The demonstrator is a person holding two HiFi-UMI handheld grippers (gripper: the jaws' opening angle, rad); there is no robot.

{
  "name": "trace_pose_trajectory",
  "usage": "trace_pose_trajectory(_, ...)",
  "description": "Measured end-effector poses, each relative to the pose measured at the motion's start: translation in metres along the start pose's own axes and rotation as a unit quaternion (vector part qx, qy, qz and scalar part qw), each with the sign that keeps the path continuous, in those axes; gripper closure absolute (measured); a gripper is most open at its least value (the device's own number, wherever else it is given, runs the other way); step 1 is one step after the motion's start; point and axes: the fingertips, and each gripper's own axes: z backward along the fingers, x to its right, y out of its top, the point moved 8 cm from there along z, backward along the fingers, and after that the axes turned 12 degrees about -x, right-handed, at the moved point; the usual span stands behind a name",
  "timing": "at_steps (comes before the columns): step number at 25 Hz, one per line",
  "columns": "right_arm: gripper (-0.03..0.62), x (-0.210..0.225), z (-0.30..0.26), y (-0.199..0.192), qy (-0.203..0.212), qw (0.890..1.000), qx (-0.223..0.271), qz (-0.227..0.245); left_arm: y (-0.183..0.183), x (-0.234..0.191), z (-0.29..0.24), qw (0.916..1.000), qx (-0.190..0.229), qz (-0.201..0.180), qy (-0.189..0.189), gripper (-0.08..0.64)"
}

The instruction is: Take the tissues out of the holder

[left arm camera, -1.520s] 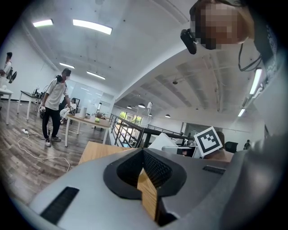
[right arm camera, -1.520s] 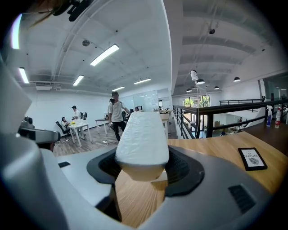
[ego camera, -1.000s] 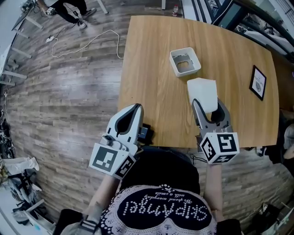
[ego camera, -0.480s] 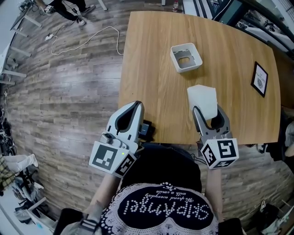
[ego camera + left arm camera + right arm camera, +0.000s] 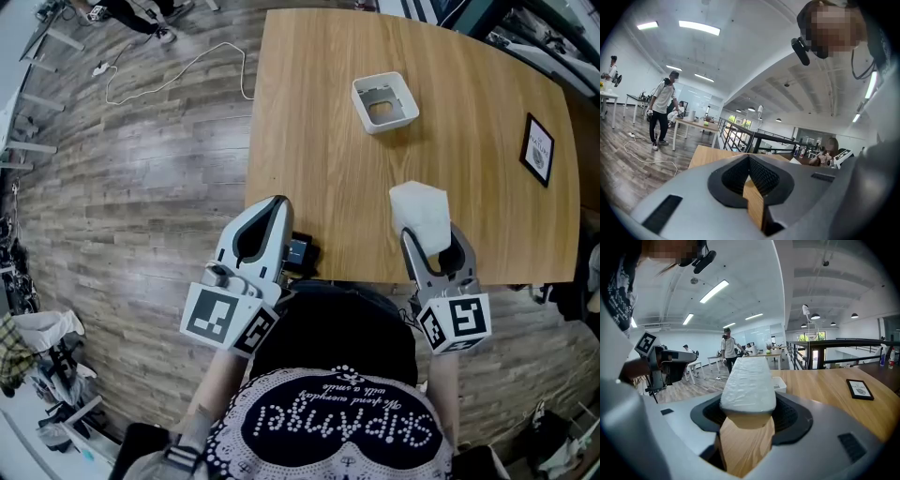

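Since the earlier frames, the right gripper [image 5: 431, 242] has drawn back toward the near edge of the light wooden table [image 5: 319, 141]. It carries the white plastic-wrapped tissue pack [image 5: 419, 211] with it, and the gap to the holder has widened. The left gripper [image 5: 277, 200] has kept its position.

Nearest the camera, both forearms extend forward from the torso, the left forearm [image 5: 214, 389] angled slightly outward and the right forearm [image 5: 441, 384] straight ahead. Each gripper points away from the person and slightly downward.

Left gripper: the tip lies over the near left corner of the table. Its jaws meet at the tip with nothing between them, as the left gripper view [image 5: 749, 159] shows.

Right gripper: the jaws stand wide and pinch the near end of the tissue pack from both sides [image 5: 747, 413]. The pack [image 5: 748, 380] projects forward, clear of the tabletop.

Further out, the white square plastic holder [image 5: 359, 98] stands on the table, well apart from the pack. A small black-framed picture [image 5: 537, 150] lies near the right table edge.
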Motion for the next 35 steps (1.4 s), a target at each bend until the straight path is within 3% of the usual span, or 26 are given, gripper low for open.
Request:
trace_pose_trajectory(18,0.322,-0.017,0.023,-0.017,0.018,0.999,-0.004,0.035,0.001,0.003,-0.001,0.9999,-0.006,-0.003,-0.008,0.555)
trace_pose_trajectory(24,0.322,-0.032,0.028,-0.020,0.018,0.997,0.006,0.071,0.001,-0.001,0.002,1.0000,-0.008,-0.003,-0.005,0.555)
trace_pose_trajectory(35,0.322,-0.036,0.032,-0.027,0.021,0.997,0.007,0.074,-0.003,0.000,0.005,1.0000,-0.006,-0.001,0.003,0.555)
